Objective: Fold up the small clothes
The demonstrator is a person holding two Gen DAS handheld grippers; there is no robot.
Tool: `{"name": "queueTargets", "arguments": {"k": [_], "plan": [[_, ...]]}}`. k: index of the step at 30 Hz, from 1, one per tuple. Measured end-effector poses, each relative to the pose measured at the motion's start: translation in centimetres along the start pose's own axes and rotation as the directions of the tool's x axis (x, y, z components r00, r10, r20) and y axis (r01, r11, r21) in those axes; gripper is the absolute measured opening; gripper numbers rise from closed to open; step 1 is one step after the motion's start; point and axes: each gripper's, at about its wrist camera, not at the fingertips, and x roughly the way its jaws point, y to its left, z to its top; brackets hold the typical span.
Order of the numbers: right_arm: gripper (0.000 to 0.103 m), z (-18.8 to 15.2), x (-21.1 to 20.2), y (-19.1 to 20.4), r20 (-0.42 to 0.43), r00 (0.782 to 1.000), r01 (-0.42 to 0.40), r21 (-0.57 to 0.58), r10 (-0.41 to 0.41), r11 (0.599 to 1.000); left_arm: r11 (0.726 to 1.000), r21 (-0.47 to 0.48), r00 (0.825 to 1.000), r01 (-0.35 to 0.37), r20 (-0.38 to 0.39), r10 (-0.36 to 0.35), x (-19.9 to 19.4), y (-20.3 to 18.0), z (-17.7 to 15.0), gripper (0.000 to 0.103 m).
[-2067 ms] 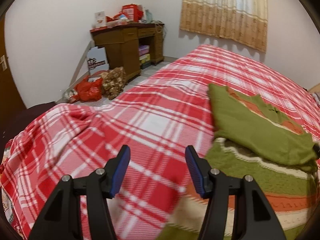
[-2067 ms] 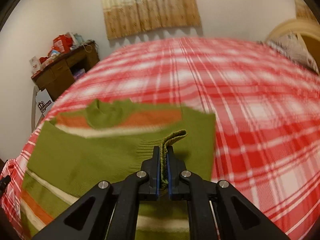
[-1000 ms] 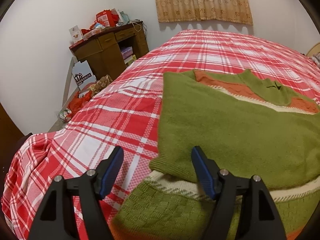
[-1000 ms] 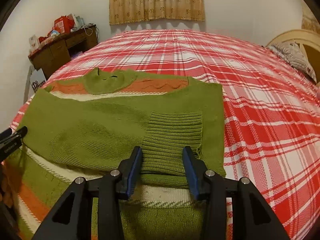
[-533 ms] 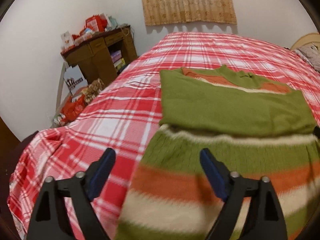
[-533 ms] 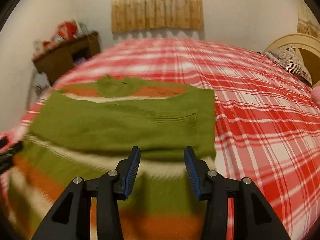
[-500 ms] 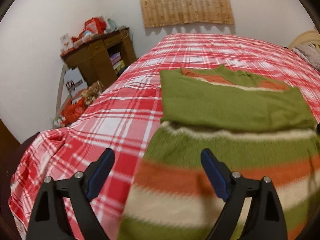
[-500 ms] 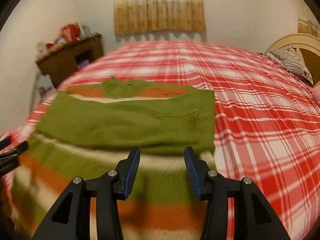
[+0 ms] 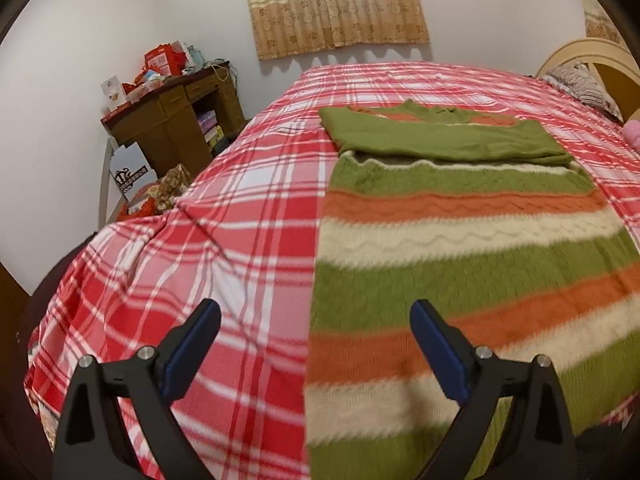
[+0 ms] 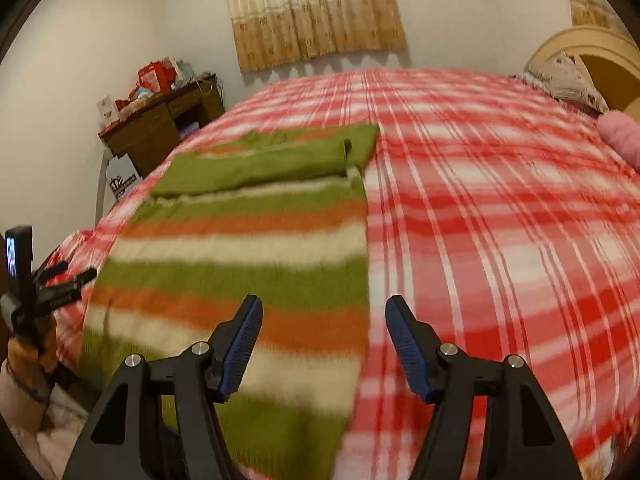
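A green, orange and cream striped knit sweater (image 9: 460, 248) lies flat on the red plaid bed (image 9: 224, 216); it also shows in the right wrist view (image 10: 240, 248). Both green sleeves (image 9: 432, 140) are folded across its chest, below the collar. My left gripper (image 9: 316, 344) is open and empty, above the sweater's near left hem. My right gripper (image 10: 322, 344) is open and empty, above the sweater's near right hem. The left gripper shows at the left edge of the right wrist view (image 10: 44, 284).
A brown desk (image 9: 176, 116) piled with red boxes stands by the far left wall, with bags on the floor beside it. A curtain (image 9: 332, 4) hangs on the back wall. A headboard (image 10: 588, 60) and pillows are at the far right.
The right gripper let go of the sleeve cuff and opened. Both grippers have drawn back from the folded sleeves toward the sweater's hem, so more of the striped body shows.
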Motion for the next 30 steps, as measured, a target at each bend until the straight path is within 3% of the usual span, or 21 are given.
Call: {"name": "queueTargets", "arguments": {"k": [7, 12, 15, 16, 17, 19, 27, 28, 29, 30], "plan": [[0.065, -6.4, -1.0, -0.4, -0.092, 0.995, -0.033, 0.043, 0.037, 0.999, 0.998, 0.046, 0.997, 0.047, 0.059, -0.049, -2.2, -0.1, -2.0, 0.098], [0.065, -7.3, 0.8, 1.3, -0.152, 0.987, -0.063, -0.008, 0.061, 0.998, 0.995, -0.007, 0.985, 0.103, 0.14, -0.101, -4.7, 1.3, -1.4, 0.098], [0.057, -7.6, 1.6, 1.6, -0.175, 0.984, -0.039, -0.02, 0.035, 0.999, 0.995, -0.026, 0.982, 0.1, 0.164, -0.095, -5.3, 2.0, -1.3, 0.098], [0.05, -7.4, 1.6, 1.7, -0.177, 0.984, -0.044, -0.029, 0.039, 0.999, 0.995, -0.03, 0.982, 0.095, 0.165, -0.089, -5.3, 2.1, -1.2, 0.098], [0.032, -7.3, 1.7, 1.8, -0.186, 0.981, -0.055, -0.035, 0.048, 0.998, 0.995, -0.035, 0.983, 0.093, 0.165, -0.086, -5.3, 2.2, -1.1, 0.098], [0.021, -7.3, 1.9, 1.9, -0.217, 0.974, -0.069, -0.033, 0.06, 0.997, 0.995, -0.048, 0.983, 0.092, 0.162, -0.084, -5.2, 2.4, -1.2, 0.098], [0.021, -7.5, 3.5, 0.3, -0.251, 0.953, -0.146, 0.103, 0.168, 0.984, 0.994, -0.056, 0.986, 0.097, 0.144, -0.088, -4.9, 2.5, -1.2, 0.098], [0.017, -7.4, 3.2, 0.3, -0.25, 0.952, -0.154, 0.097, 0.174, 0.983, 0.994, -0.056, 0.986, 0.096, 0.144, -0.087, -4.9, 2.6, -1.2, 0.098], [0.007, -7.3, 3.0, 0.4, -0.257, 0.949, -0.166, 0.091, 0.184, 0.982, 0.994, -0.057, 0.986, 0.093, 0.144, -0.084, -4.9, 2.6, -1.2, 0.098], [0.007, -7.2, 2.8, 0.5, -0.264, 0.942, -0.187, 0.096, 0.207, 0.978, 0.994, -0.06, 0.986, 0.09, 0.143, -0.081, -4.9, 2.7, -1.1, 0.098]]}}
